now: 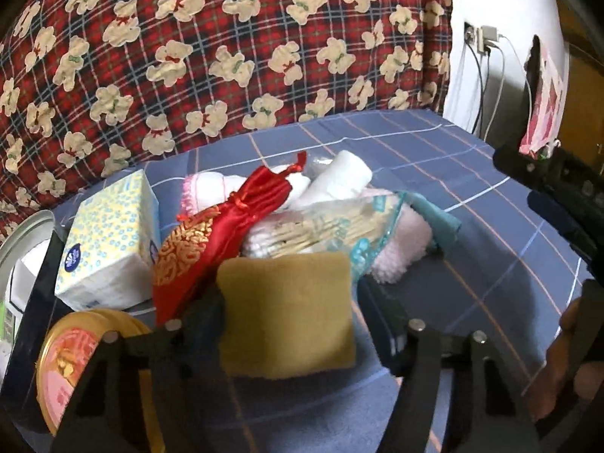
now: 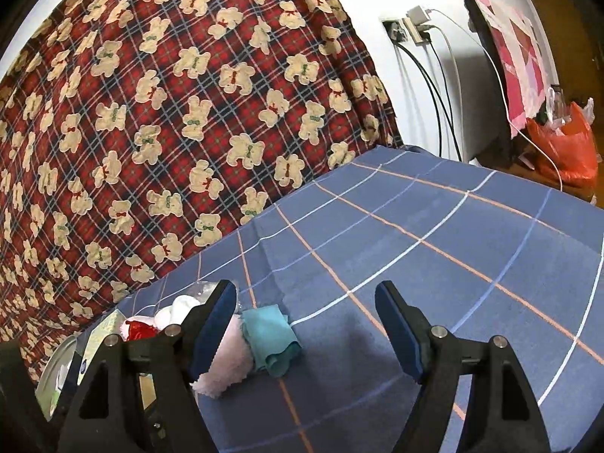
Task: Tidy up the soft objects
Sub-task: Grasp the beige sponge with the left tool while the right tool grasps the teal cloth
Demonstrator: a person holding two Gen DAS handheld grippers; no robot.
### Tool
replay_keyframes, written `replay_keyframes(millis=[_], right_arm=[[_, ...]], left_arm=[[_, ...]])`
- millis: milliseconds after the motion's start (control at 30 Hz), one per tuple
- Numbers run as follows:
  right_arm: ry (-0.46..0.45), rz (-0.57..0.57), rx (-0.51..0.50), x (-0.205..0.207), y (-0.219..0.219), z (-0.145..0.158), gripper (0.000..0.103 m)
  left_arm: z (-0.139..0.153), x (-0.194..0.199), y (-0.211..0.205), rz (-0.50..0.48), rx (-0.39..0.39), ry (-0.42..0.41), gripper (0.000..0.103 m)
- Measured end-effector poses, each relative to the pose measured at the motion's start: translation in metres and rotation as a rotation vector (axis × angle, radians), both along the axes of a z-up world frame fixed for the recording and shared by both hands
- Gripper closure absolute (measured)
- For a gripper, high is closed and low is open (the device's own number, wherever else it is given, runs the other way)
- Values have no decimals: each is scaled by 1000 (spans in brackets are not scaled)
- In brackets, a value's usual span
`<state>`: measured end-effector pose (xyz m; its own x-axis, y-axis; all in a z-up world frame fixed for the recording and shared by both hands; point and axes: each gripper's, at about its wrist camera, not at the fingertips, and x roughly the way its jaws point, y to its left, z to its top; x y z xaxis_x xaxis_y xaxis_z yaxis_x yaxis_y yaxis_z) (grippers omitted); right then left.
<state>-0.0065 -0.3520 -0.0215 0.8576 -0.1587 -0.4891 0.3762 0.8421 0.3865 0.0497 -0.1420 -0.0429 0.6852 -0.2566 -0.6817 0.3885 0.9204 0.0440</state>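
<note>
Soft objects are heaped on the bed (image 1: 472, 173); a yellow sponge (image 1: 287, 313) is pinched by the left gripper (image 1: 290, 324) fingers for sorting, while the right gripper (image 2: 305, 324) is held wide open, empty.

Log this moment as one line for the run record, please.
left gripper: shut on yellow sponge | right gripper: open, nothing held | pile: tissue pack, red pouch, teal cloth
</note>
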Motion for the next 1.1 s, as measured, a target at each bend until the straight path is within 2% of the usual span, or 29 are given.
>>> replay_keyframes(millis=[100, 233, 300, 500, 733, 833, 1000, 1100], right_arm=[[11, -9, 17, 0, -4, -3, 25], [9, 0, 34, 0, -5, -5, 25], [4, 28, 37, 2, -2, -4, 25], [21, 27, 26, 3, 1, -5, 25], [40, -11, 108, 3, -17, -14, 25], [91, 74, 119, 17, -12, -20, 26], [198, 210, 45, 45, 10, -26, 53], [293, 262, 66, 65, 13, -41, 54]], left_arm=[[10, -10, 11, -27, -93, -14, 47], [26, -28, 25, -62, -154, -87, 47], [29, -31, 31, -60, -175, -83, 46], [23, -30, 34, -71, -209, -30, 46], [46, -53, 41, -96, -238, -156, 46], [50, -55, 43, -101, -238, -166, 46], [47, -52, 48, -93, -247, -134, 45], [46, -51, 53, -83, -255, -129, 45]])
